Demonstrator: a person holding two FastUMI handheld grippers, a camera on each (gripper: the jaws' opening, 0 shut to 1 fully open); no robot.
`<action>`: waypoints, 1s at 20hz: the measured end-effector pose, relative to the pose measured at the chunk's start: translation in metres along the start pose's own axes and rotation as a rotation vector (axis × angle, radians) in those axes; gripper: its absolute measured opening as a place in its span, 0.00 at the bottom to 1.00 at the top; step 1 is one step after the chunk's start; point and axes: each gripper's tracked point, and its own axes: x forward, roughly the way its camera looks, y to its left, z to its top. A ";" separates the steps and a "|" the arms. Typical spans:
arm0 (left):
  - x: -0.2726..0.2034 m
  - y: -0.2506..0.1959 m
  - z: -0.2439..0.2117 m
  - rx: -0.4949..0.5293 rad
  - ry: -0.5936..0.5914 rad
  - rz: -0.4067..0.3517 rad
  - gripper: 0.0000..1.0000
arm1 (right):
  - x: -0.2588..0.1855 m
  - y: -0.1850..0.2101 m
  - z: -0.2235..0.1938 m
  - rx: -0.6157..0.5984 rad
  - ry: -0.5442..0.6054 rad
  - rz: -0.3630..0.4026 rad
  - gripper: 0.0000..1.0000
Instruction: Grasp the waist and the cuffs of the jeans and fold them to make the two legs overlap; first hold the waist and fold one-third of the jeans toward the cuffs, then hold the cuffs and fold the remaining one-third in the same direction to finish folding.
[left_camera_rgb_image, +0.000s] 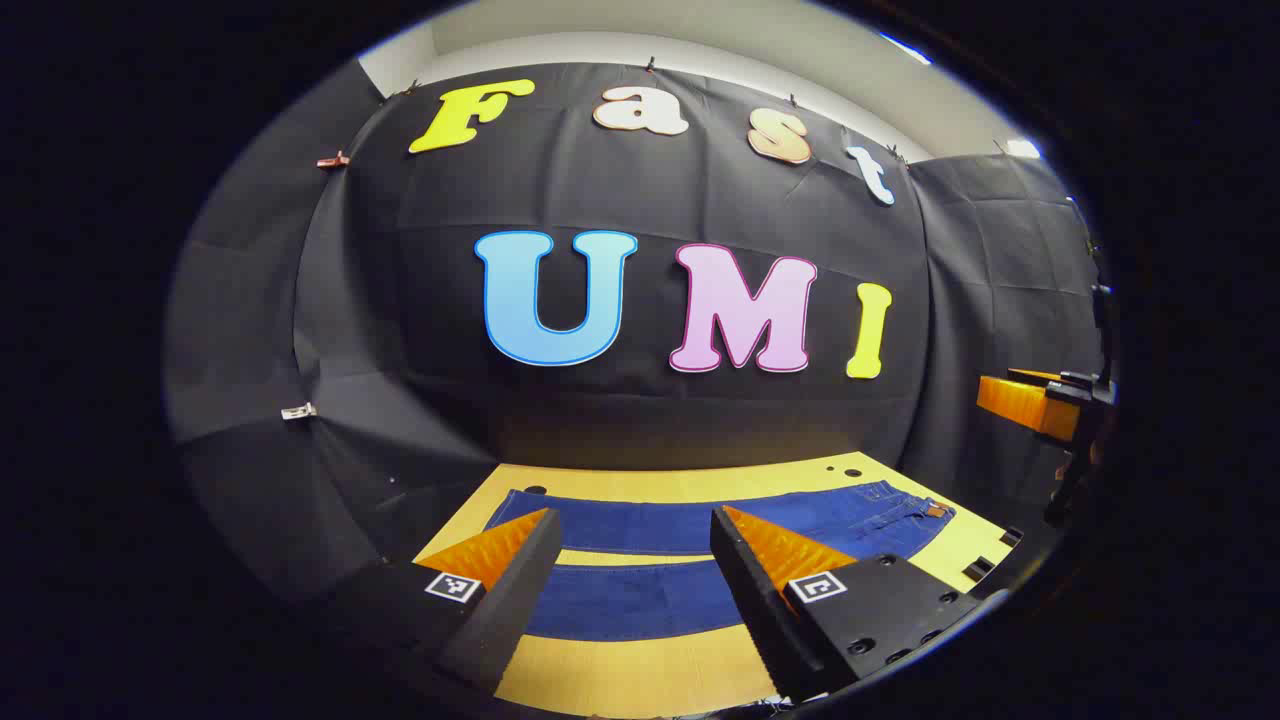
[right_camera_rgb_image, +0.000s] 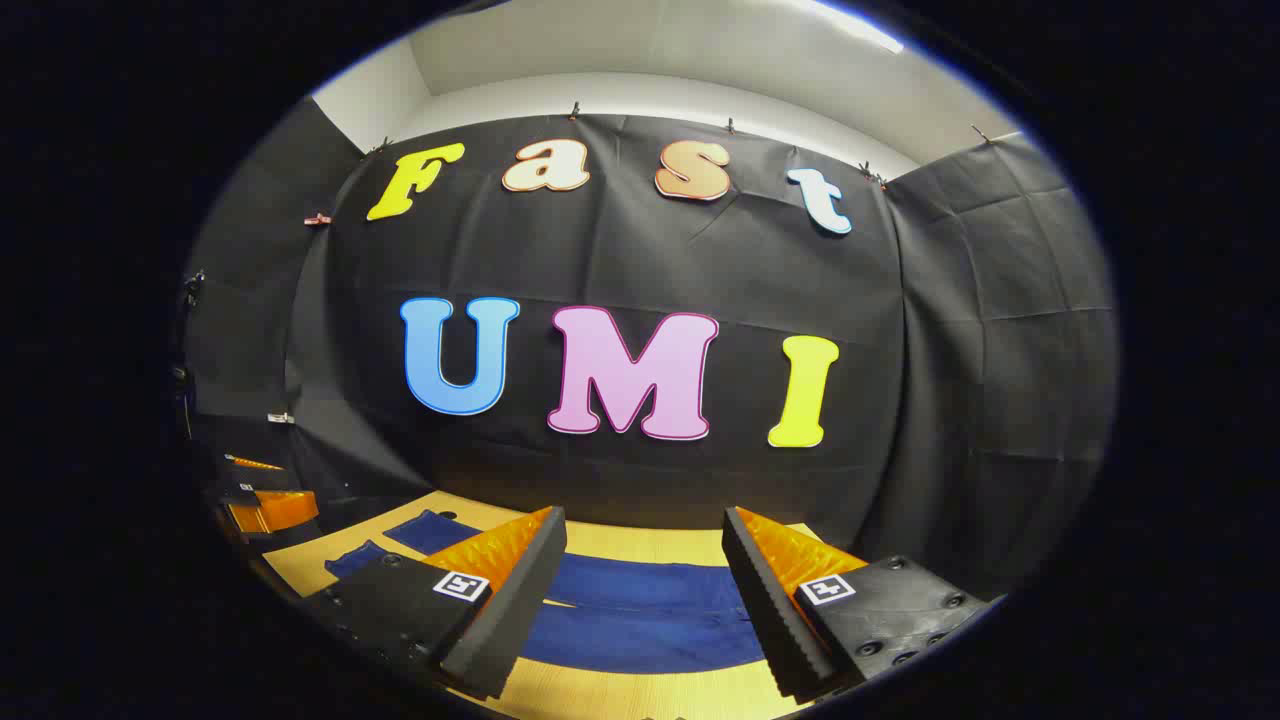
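Note:
Blue jeans lie flat on the yellow table, legs apart with a strip of table between them; the waist is at the right in the left gripper view. My left gripper hovers open above the legs, nothing between its fingers. The right gripper view has the jeans spread below, with the cuffs at the left. My right gripper is open over the jeans, holding nothing. The other gripper appears at the far left of the right gripper view, and its counterpart at the right edge of the left gripper view.
The black cloth wall closes the booth right behind the table's far edge. Small round holes mark the table top near its back edge. Bare table lies in front of the jeans.

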 end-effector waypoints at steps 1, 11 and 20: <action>0.003 0.002 -0.001 0.002 0.006 0.001 0.96 | 0.004 0.003 -0.001 0.002 0.002 0.013 0.96; 0.028 0.012 0.003 -0.096 -0.006 0.035 0.96 | 0.030 -0.002 0.005 -0.003 -0.019 0.008 0.96; 0.037 0.041 -0.006 0.087 0.031 0.048 0.96 | 0.043 -0.015 0.000 -0.005 0.000 -0.011 0.96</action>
